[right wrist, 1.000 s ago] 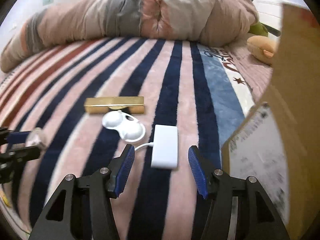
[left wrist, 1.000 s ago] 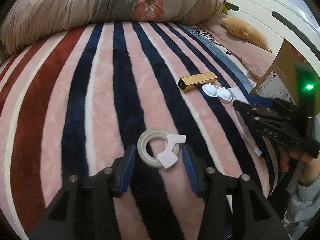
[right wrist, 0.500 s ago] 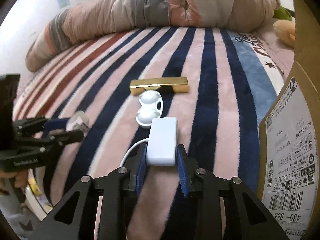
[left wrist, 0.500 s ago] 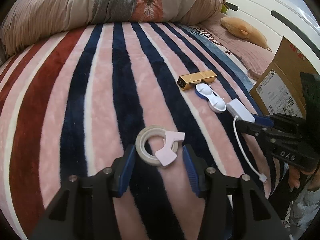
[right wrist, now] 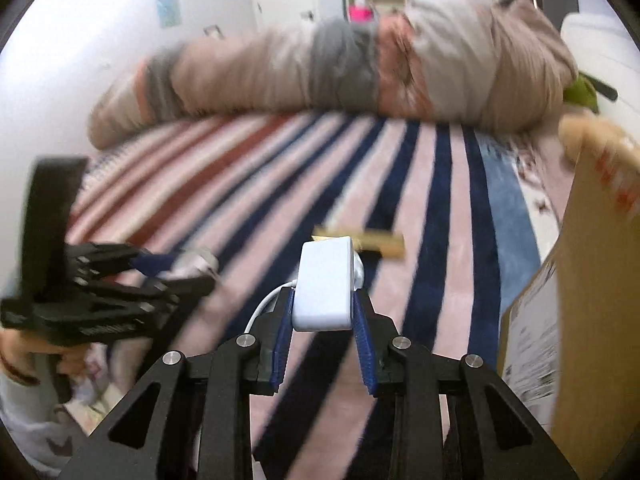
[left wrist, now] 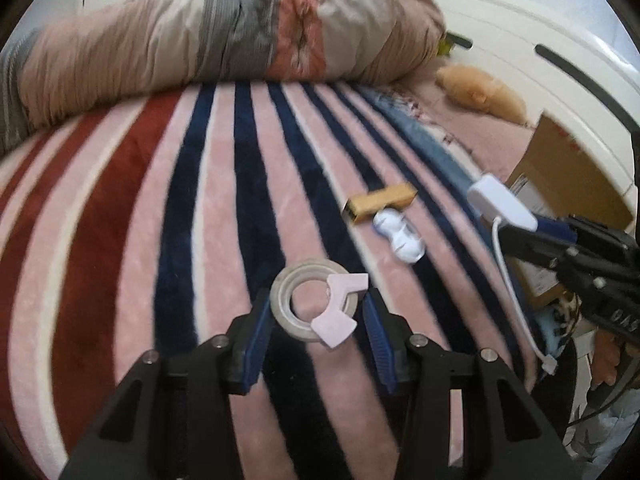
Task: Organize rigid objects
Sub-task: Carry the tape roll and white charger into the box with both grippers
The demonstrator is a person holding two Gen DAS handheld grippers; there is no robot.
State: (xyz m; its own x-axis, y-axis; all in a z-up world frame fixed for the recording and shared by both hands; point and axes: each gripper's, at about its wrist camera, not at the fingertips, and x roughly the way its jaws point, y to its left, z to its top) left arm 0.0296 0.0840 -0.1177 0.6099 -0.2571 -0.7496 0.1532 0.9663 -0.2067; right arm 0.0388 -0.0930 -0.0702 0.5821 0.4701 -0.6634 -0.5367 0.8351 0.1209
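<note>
My left gripper [left wrist: 316,312] is open, its jaws either side of a tape roll [left wrist: 310,302] with a pale pink plastic piece [left wrist: 338,312] lying on it, on the striped blanket [left wrist: 120,240]. My right gripper [right wrist: 324,304] is shut on a white adapter box [right wrist: 326,284] with a white cable and holds it above the blanket; it also shows in the left wrist view [left wrist: 502,202]. A gold bar-shaped box [left wrist: 380,202] and a white double-lobed case [left wrist: 400,236] lie beyond.
A cardboard box [right wrist: 592,280] stands at the right, also in the left wrist view [left wrist: 568,176]. A rolled quilt [left wrist: 220,48] lies across the back. A plush toy [left wrist: 480,92] sits at the far right by the white headboard [left wrist: 540,64].
My right gripper closed on the white adapter box and lifted it off the blanket with its cable hanging. My left gripper stayed open around the tape roll and moved slightly closer.
</note>
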